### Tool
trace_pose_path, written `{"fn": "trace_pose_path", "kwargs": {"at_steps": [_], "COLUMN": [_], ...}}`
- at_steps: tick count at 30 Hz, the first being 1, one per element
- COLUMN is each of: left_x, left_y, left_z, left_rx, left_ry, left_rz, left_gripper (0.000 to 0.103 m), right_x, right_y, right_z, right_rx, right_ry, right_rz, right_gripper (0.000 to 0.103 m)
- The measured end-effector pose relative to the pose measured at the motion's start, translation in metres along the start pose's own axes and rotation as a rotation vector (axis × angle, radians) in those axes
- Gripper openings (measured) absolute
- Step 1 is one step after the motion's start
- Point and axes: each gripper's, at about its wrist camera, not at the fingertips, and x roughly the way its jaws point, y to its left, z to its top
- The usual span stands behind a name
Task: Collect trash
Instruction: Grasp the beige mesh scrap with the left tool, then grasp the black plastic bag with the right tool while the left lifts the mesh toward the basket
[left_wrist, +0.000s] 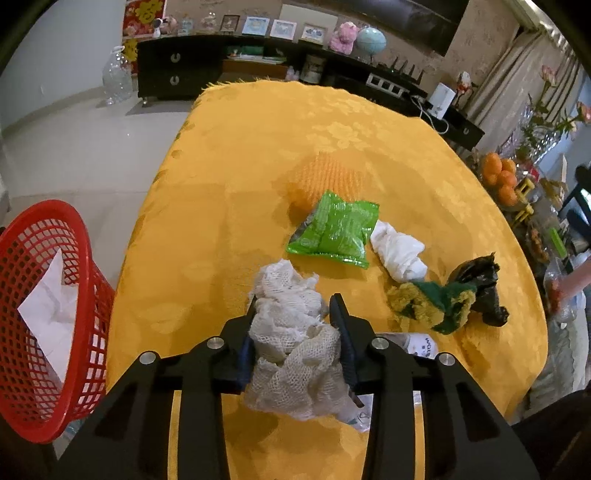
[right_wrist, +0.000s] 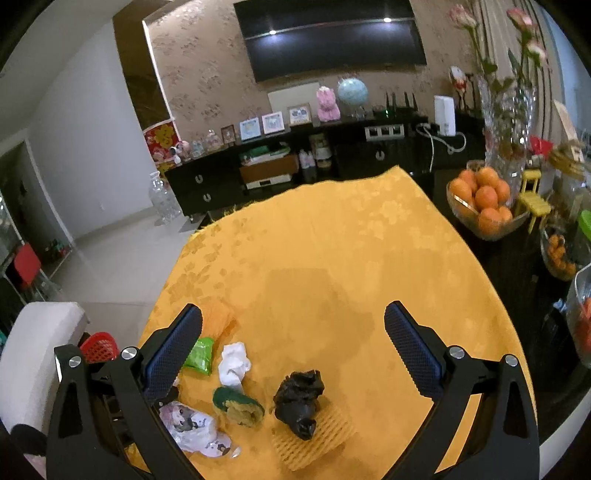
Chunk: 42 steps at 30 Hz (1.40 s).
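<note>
My left gripper is shut on a crumpled white mesh cloth, held above the yellow table. A red mesh basket with white paper inside stands at the left, off the table edge. On the table lie a green snack wrapper, a white crumpled tissue, a green-yellow sponge and a black crumpled bag. My right gripper is open and empty above the table, with the black bag and sponge below it.
An orange foam fruit net lies behind the wrapper; another foam net lies under the black bag. A printed plastic wrapper sits near the front. A bowl of oranges and glass vases stand at the right.
</note>
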Motion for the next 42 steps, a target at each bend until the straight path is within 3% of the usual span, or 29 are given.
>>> {"fn": "trace_pose_path", "kwargs": {"at_steps": [9,19,21,25,30,37,42], "left_x": [-0.040,-0.076,-0.079,-0.083,-0.085,-0.092,-0.101], "left_y": [0.009,0.015,0.017,0.023,0.028,0.031,0.031], "left_z": [0.014,0.021,0.021,0.021,0.020,0.020,0.022], "left_rx": [-0.046,-0.041,-0.042,-0.045,-0.052,-0.053,-0.053], "left_ry": [-0.104,-0.195,-0.202,-0.204,-0.206,-0.228,-0.263], "left_rz": [-0.009,0.017,0.021,0.027,0.039,0.060,0.084], "left_gripper": [0.035,0.035,0.035,0.035,0.035,0.035,0.035], "right_x": [0.032,0.082,0.088,0.101,0.111,0.108,0.091], "right_y": [-0.003,-0.002,-0.003,0.001,0.005,0.003,0.003], "right_z": [-0.016,-0.051,-0.056,-0.068,-0.076,-0.071,-0.052], "right_rx": [0.023,-0.011,-0.026,-0.065,-0.100,-0.084,-0.063], "right_ry": [0.131,0.299,0.323,0.373,0.416,0.401,0.311], "right_rz": [0.021,-0.051,-0.058,-0.063,-0.045,-0.030,-0.037], "right_gripper": [0.096,0.095,0.092,0.076,0.044,0.038,0.038]}}
